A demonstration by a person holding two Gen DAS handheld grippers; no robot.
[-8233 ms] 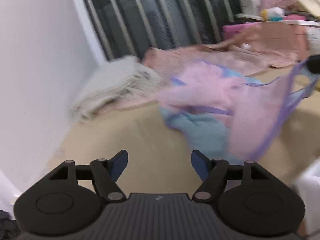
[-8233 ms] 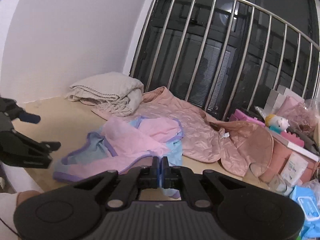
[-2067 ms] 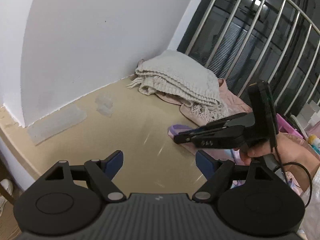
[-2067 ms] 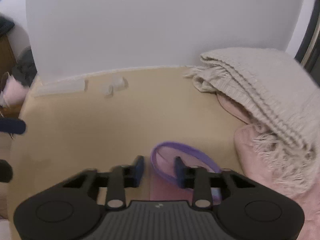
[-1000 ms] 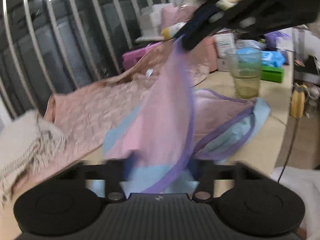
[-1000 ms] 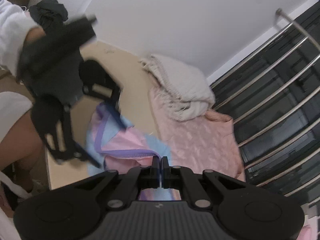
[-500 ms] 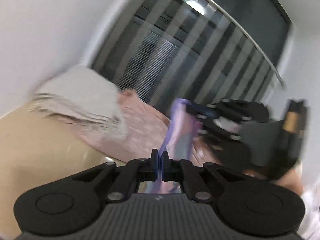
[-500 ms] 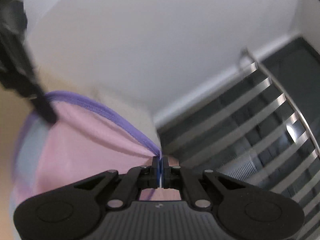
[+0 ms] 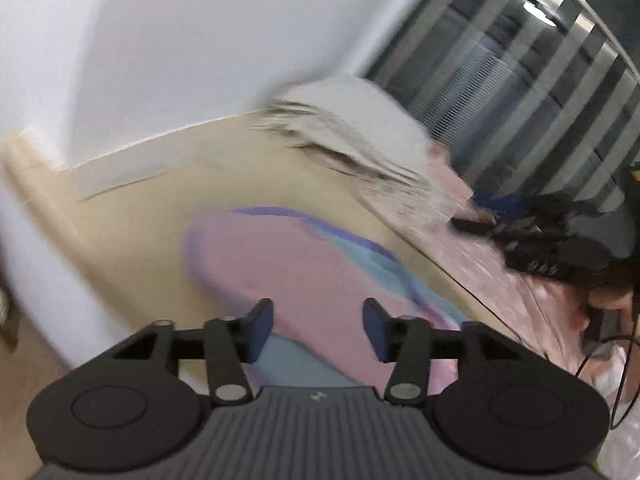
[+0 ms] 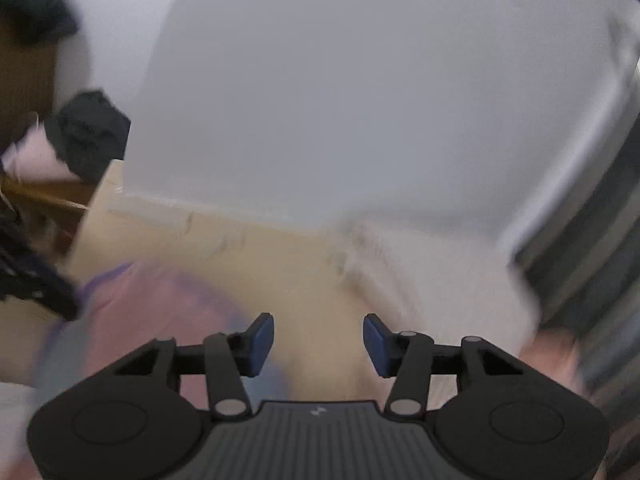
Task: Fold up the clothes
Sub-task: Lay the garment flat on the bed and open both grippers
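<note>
- No box, basket or other container can be made out in either blurred view; everything lies straight on the tan tabletop (image 9: 132, 216).
- One garment (image 9: 304, 276), pink and light blue with purple edging, lies spread on the tabletop just ahead of the left gripper (image 9: 318, 330); it also shows, smeared, at lower left of the right wrist view (image 10: 152, 320).
- The left gripper's two blue-tipped fingers (image 9: 260, 326) stand wide apart with nothing between them, above the near part of the garment.
- The right gripper (image 10: 318, 344) likewise has its two fingers (image 10: 376, 344) spread apart and empty, over bare tabletop between the garment and the blanket.
- From the left wrist view the right gripper (image 9: 536, 240) shows at right as a dark shape over pink fabric; its tips are too blurred to judge there.
- One folded cream knitted blanket (image 9: 352, 128) sits by the white wall (image 9: 180, 40), well beyond the garment.
- One pink quilted cloth (image 9: 508, 276) lies under the blanket and runs along the right.
- Several metal window bars (image 9: 568, 88) stand behind; the blur prevents a count.
</note>
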